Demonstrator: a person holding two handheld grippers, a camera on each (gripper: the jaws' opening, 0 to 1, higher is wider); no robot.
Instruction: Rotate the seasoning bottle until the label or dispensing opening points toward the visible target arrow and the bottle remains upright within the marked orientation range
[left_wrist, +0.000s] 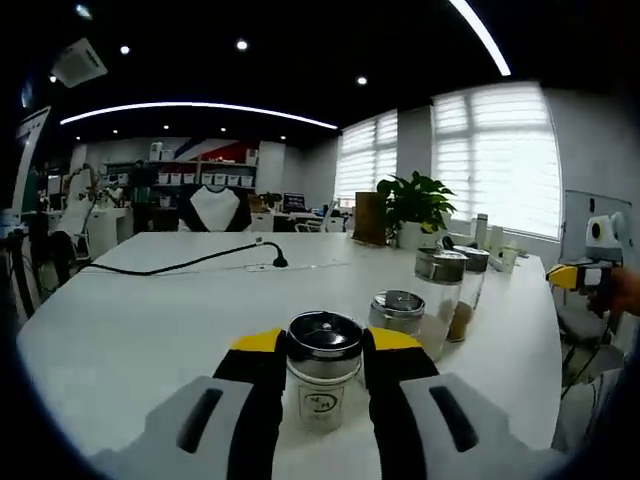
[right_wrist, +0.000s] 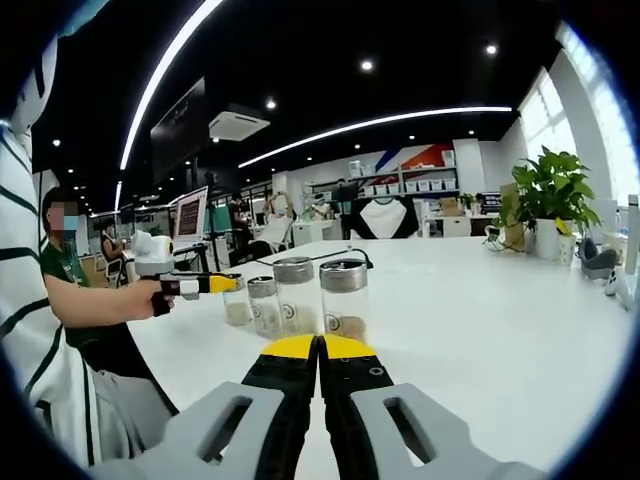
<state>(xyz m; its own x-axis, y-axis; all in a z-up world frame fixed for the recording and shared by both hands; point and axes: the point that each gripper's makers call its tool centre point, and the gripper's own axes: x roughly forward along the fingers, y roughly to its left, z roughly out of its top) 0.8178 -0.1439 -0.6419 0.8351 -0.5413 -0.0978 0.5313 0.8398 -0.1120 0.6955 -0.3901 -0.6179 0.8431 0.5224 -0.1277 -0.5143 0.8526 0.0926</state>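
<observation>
A glass seasoning bottle (left_wrist: 322, 385) with a shiny metal lid and a small label facing the camera stands upright on the white table (left_wrist: 150, 320). My left gripper (left_wrist: 327, 342) is shut on it, its yellow-tipped jaws pressed against both sides. In the right gripper view the same left gripper (right_wrist: 222, 284), held by a person's hand, reaches the leftmost bottle (right_wrist: 237, 300) of a row. My right gripper (right_wrist: 318, 347) is shut on nothing, its tips meeting just short of the row. It also shows at the far right of the left gripper view, right gripper (left_wrist: 562, 276).
Three more lidded bottles (left_wrist: 397, 312) (left_wrist: 440, 290) (left_wrist: 470, 290) stand close to the right of the held one. A black cable (left_wrist: 200, 262) crosses the far table. A potted plant (left_wrist: 415, 205) stands at the back. A person in striped clothes (right_wrist: 30, 330) sits at the left.
</observation>
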